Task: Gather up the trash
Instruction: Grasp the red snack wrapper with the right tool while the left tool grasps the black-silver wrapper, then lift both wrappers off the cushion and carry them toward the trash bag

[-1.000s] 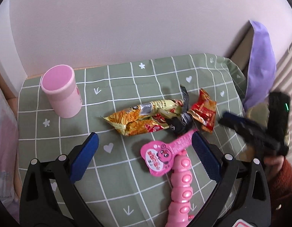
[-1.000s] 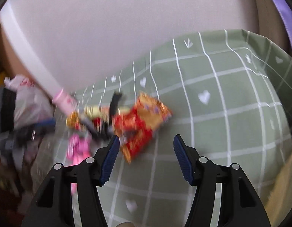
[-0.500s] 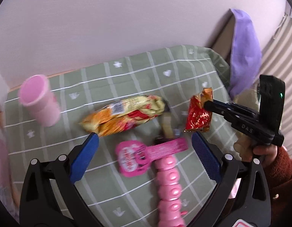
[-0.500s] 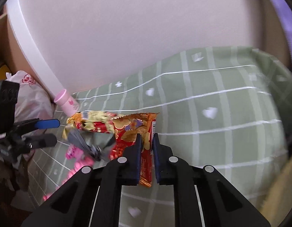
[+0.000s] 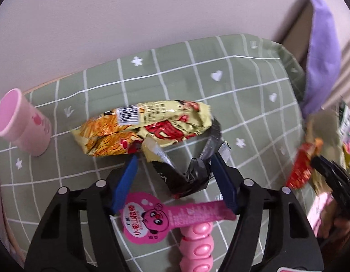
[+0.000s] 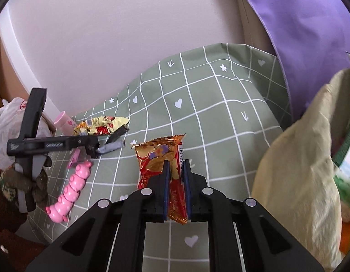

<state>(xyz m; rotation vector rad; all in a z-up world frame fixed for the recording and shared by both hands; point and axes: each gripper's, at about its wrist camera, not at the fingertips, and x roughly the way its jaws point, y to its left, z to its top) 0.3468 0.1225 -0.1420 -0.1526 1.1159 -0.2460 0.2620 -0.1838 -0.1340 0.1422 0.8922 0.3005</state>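
1. In the right wrist view, the right gripper (image 6: 175, 172) sits at lower centre with its blue pads clamped narrow on a red and gold snack wrapper (image 6: 161, 156). The wrapper stands upright between the pads, its crimped top edge above them and its bottom edge poking out below.
2. The same wrapper shows blurred at the right edge of the left wrist view (image 5: 302, 165), pinched by the dark tips of that gripper.
3. In the left wrist view, the left gripper (image 5: 175, 172) fills the lower half; its jaws are closing around a crumpled black wrapper (image 5: 190, 176) that lies between the blue pads on the counter. Whether the pads already press on it cannot be told.
4. A yellow and orange noodle packet (image 5: 143, 129) lies just above the black wrapper, at centre frame, touching it.
5. A pink sachet with a cartoon face (image 5: 156, 219) lies across the bottom of the frame under the left gripper, and a pink caterpillar toy (image 5: 197, 247) sits below it.
6. A pink cup (image 5: 23, 127) stands at the left edge, well apart from the wrappers.
7. The counter is covered by a green checked cloth (image 5: 243, 104) with white hearts and stars.
8. A beige bag (image 6: 299, 181) hangs at the right of the right wrist view, with a purple cloth (image 6: 299, 22) above it.
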